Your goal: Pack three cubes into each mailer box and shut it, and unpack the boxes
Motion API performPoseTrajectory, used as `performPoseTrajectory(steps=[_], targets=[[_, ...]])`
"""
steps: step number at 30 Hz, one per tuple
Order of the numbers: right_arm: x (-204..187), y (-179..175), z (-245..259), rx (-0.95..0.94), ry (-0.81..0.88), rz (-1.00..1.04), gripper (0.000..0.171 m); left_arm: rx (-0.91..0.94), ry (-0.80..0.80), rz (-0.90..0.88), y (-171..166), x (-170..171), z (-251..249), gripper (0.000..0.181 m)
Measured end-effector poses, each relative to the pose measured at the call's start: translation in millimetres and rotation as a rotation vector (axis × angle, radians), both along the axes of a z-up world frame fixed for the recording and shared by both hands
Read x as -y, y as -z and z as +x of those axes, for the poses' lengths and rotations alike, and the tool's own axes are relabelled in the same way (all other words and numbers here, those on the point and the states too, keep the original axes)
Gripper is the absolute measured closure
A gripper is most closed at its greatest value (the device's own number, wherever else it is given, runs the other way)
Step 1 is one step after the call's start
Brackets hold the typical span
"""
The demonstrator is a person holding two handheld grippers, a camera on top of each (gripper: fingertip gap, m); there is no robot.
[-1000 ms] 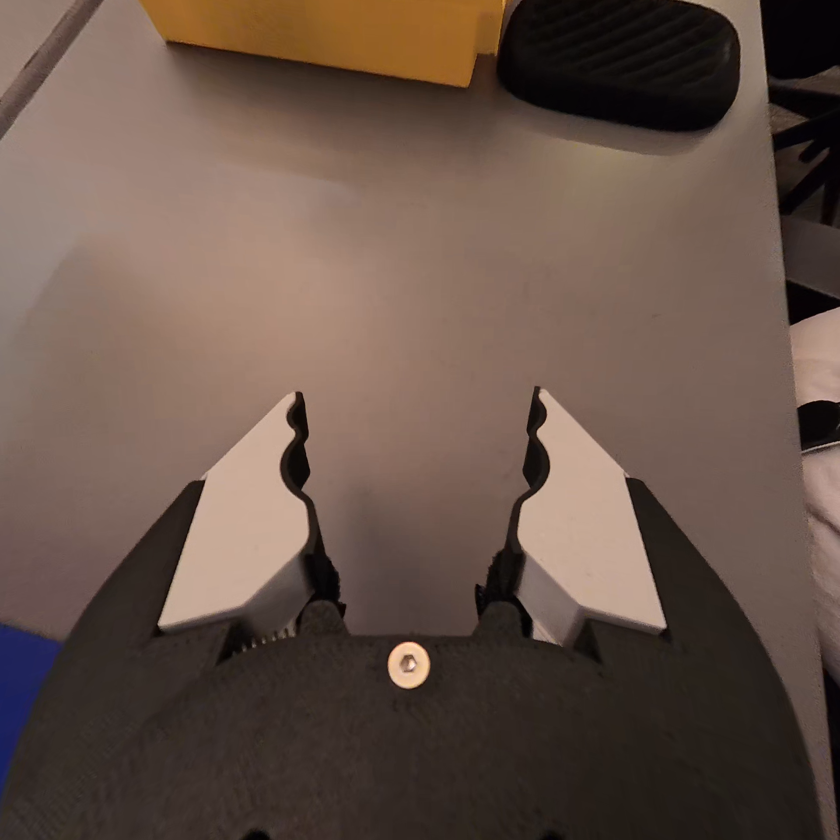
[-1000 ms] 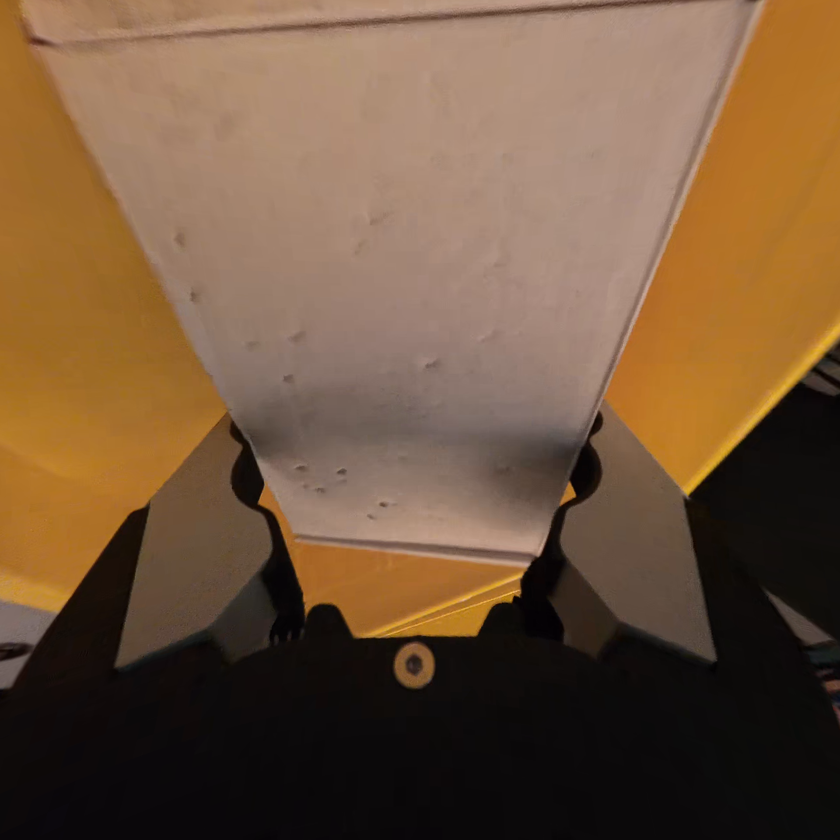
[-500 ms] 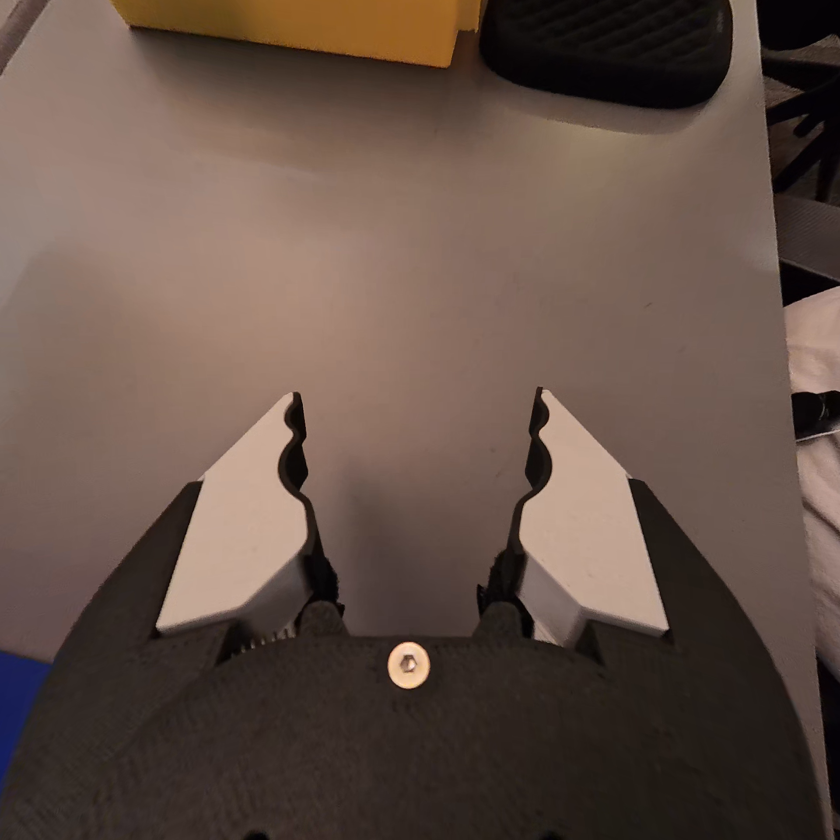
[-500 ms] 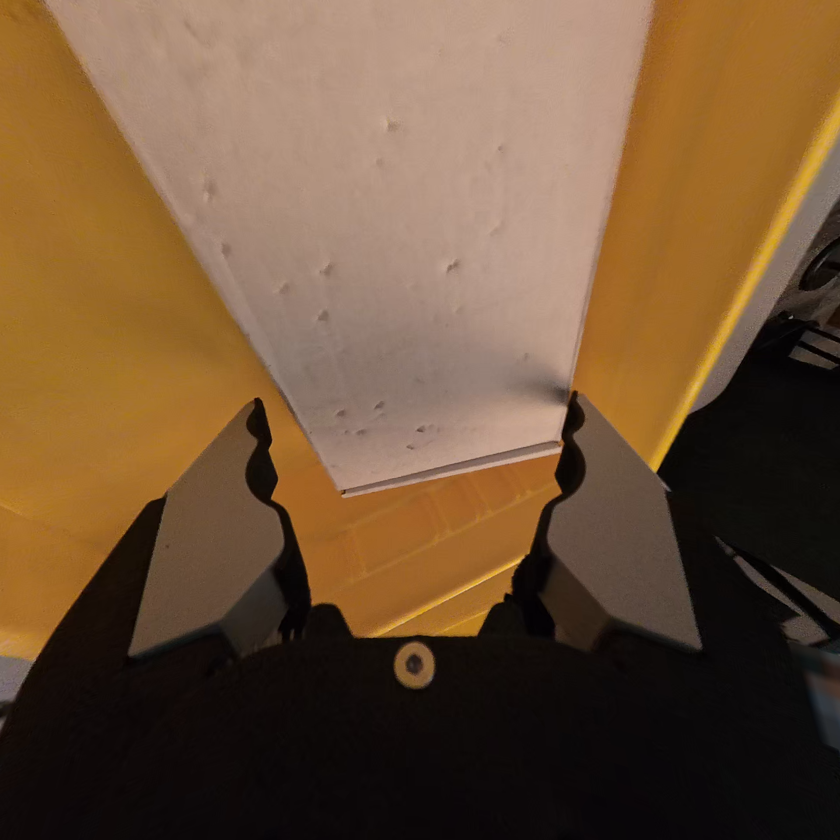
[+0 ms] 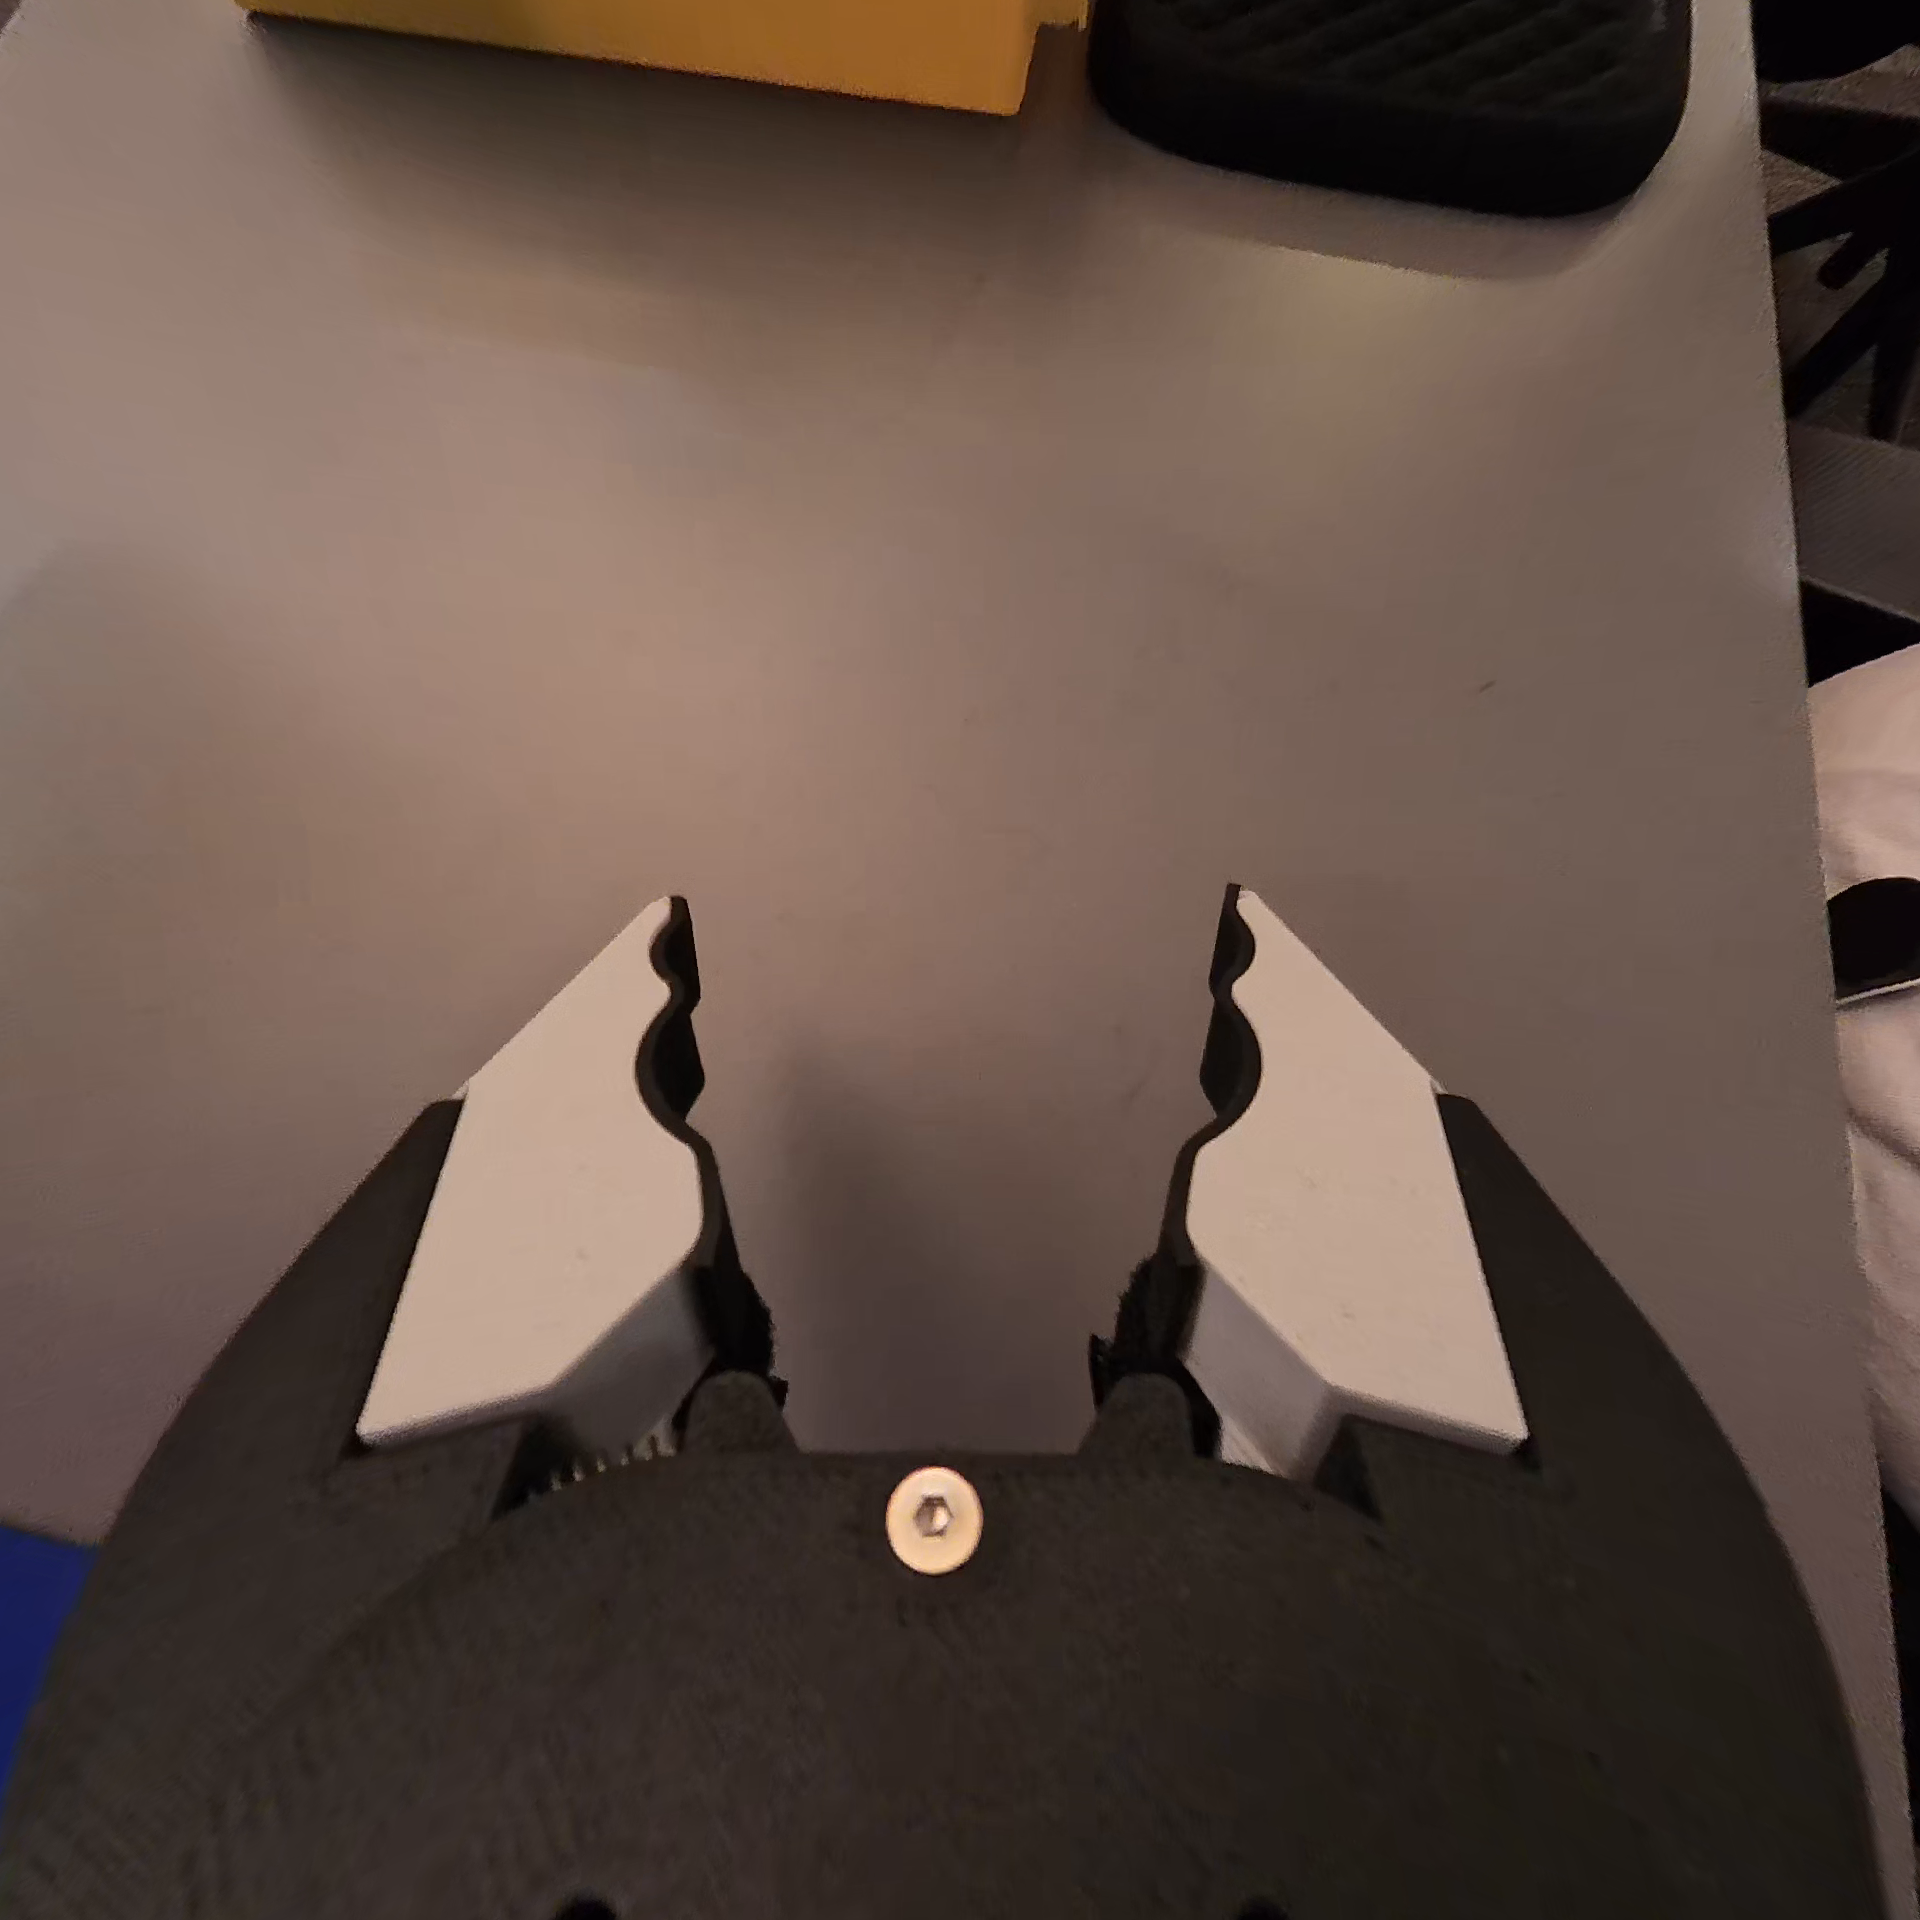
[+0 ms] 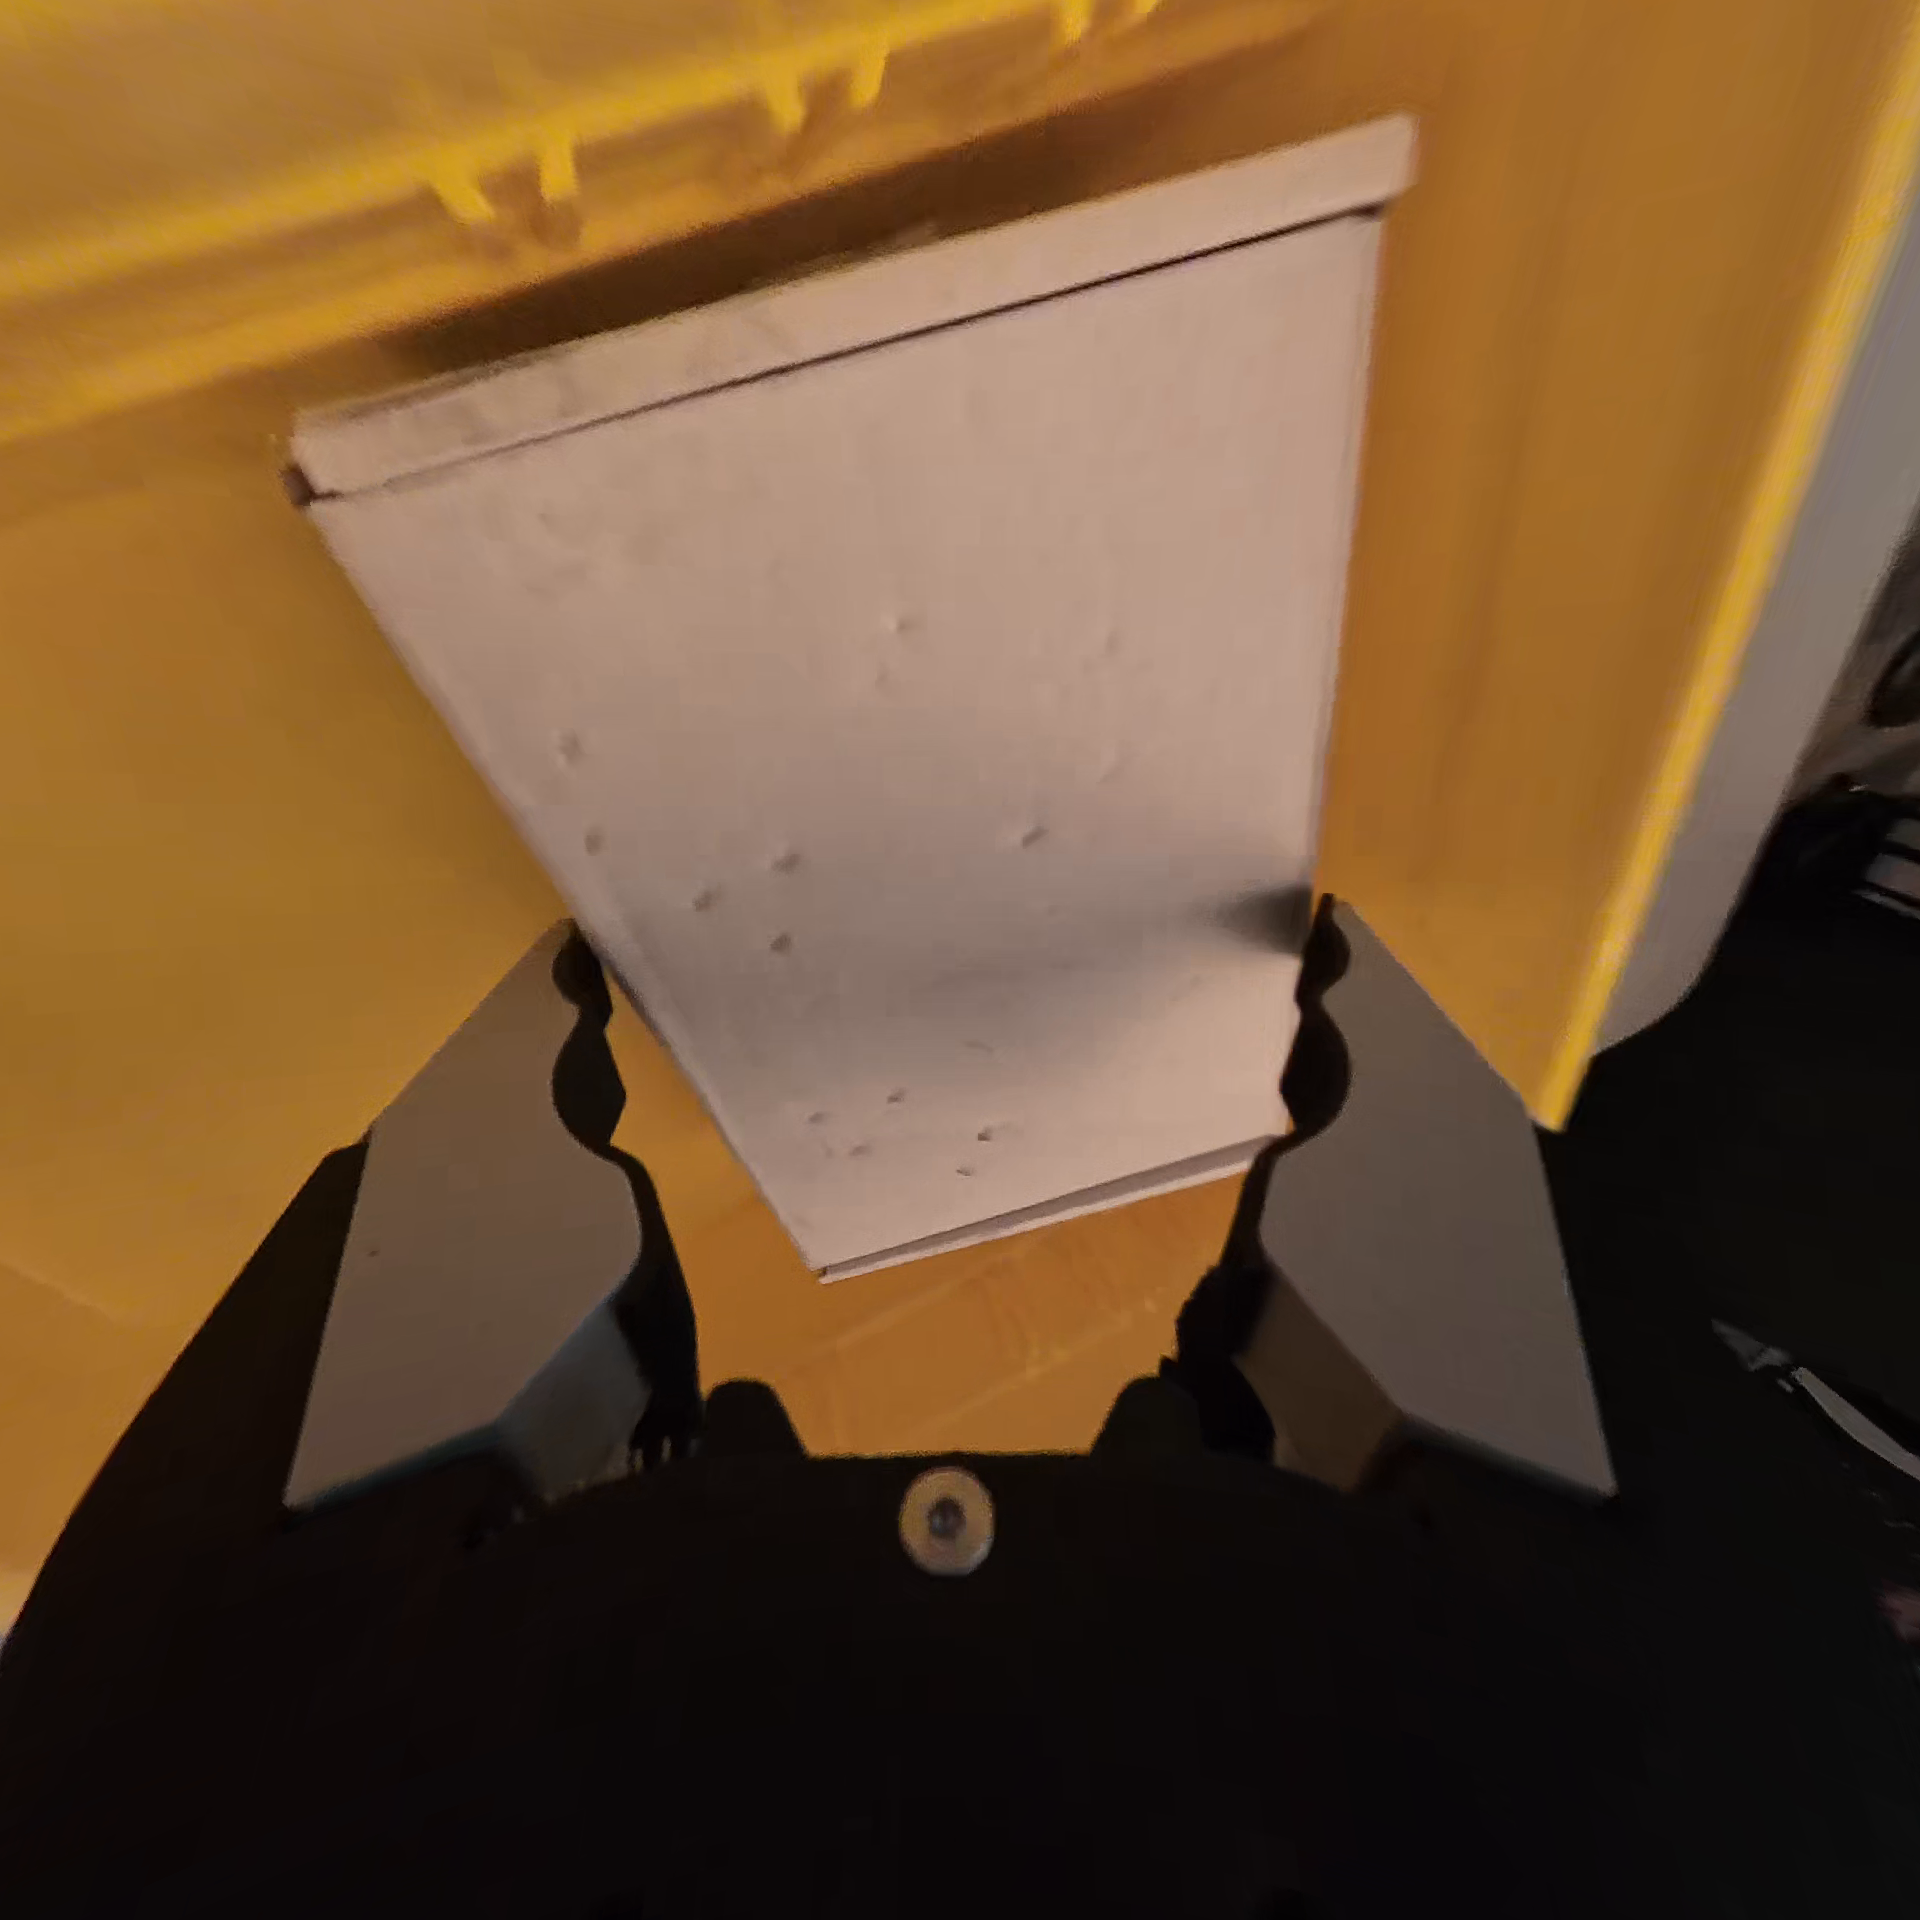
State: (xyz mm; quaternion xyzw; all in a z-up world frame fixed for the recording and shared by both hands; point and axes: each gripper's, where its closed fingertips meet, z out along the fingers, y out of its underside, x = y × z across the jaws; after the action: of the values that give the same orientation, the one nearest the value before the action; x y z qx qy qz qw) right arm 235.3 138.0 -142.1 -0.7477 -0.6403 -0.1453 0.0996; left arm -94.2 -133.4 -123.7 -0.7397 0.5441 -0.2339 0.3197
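Yellow bin [image 6: 260,727] holds white mailer box [image 6: 935,675], seemingly shut; both tools wide.

My left hand-held gripper [image 5: 954,904] points forward and down with its two pale fingers [image 5: 561,1174] spread wide, nothing between them. I see the black body and its single screw below the fingers. My right hand-held gripper [image 6: 945,930] is also spread wide, fingers [image 6: 1423,1195] in shadow; the right fingertip sits right at an edge ahead of it, the left one apart from it. I cannot tell whether that fingertip touches.
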Motion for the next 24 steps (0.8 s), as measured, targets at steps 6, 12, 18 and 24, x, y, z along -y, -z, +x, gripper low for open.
performPoseTrajectory(steps=[6,12,18,24], targets=[[17,8,9,0.128,-0.055,-0.076,0.048,-0.013,0.006,-0.005,2,1,-1,0.083],[9,-10,4,0.034,-0.043,0.059,0.048,-0.020,0.022,0.006,2,4,3,0.082],[15,-106,-25,-0.406,0.054,0.476,0.064,0.084,-0.013,0.011,-15,-2,8,0.082],[60,-245,-51,-0.965,0.041,0.966,0.049,0.278,-0.048,0.135,-59,-10,17,0.084]])
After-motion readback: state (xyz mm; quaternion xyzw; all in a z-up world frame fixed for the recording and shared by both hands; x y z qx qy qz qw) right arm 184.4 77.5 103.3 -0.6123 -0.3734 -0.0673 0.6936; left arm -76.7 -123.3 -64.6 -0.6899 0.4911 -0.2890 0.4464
